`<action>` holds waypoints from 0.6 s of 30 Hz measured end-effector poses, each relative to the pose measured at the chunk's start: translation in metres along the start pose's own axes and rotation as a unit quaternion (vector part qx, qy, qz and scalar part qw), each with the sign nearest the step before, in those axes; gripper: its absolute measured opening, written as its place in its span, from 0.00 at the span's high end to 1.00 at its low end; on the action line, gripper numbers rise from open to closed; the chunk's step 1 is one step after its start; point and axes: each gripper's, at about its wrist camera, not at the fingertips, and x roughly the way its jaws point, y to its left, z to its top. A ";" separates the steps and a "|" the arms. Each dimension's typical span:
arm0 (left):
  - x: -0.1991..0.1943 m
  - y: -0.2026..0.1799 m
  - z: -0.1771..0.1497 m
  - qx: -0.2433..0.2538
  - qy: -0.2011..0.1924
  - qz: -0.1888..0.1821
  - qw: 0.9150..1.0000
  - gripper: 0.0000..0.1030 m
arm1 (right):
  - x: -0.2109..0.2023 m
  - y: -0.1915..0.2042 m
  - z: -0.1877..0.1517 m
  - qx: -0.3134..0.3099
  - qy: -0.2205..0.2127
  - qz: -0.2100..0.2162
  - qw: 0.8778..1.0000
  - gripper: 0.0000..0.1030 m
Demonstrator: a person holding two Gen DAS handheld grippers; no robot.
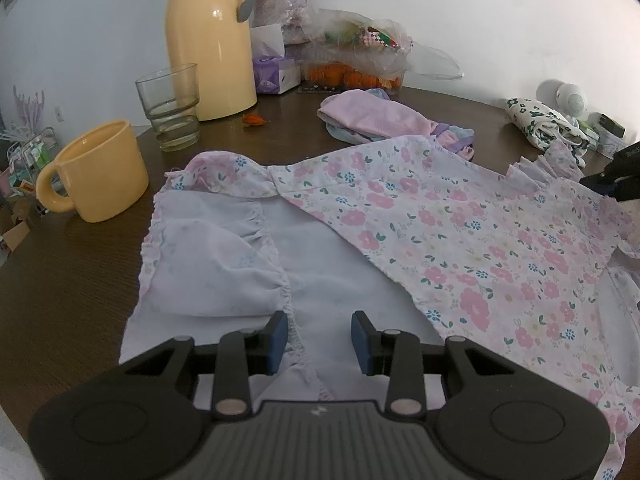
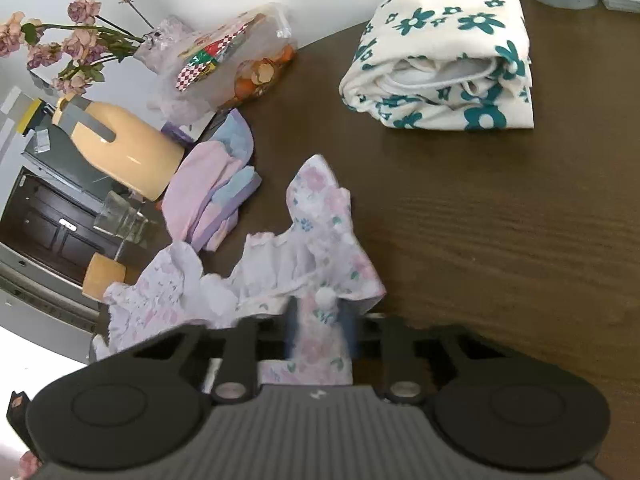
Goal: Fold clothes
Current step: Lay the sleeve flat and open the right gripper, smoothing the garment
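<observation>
A pink floral garment (image 1: 460, 240) lies spread on the dark wooden table (image 1: 60, 280), its left side turned over to show the pale lilac inside (image 1: 224, 264). My left gripper (image 1: 320, 340) is open just above the garment's near edge, over a gathered seam. My right gripper (image 2: 320, 332) is shut on a ruffled part of the same floral garment (image 2: 320, 240) and lifts it off the table. The right gripper also shows at the far right edge of the left wrist view (image 1: 616, 180).
A yellow mug (image 1: 100, 172), a glass (image 1: 172, 108) and a yellow thermos jug (image 1: 208, 36) stand at the left back. A folded pink and purple garment (image 1: 372, 116) and a folded white garment with teal flowers (image 2: 444, 60) lie behind. Plastic bags with oranges (image 1: 352, 64) sit by the wall.
</observation>
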 end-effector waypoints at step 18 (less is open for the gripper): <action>0.000 0.003 -0.002 -0.001 -0.007 0.004 1.000 0.67 | -0.041 0.007 -0.030 -0.049 0.009 -0.014 0.999 0.60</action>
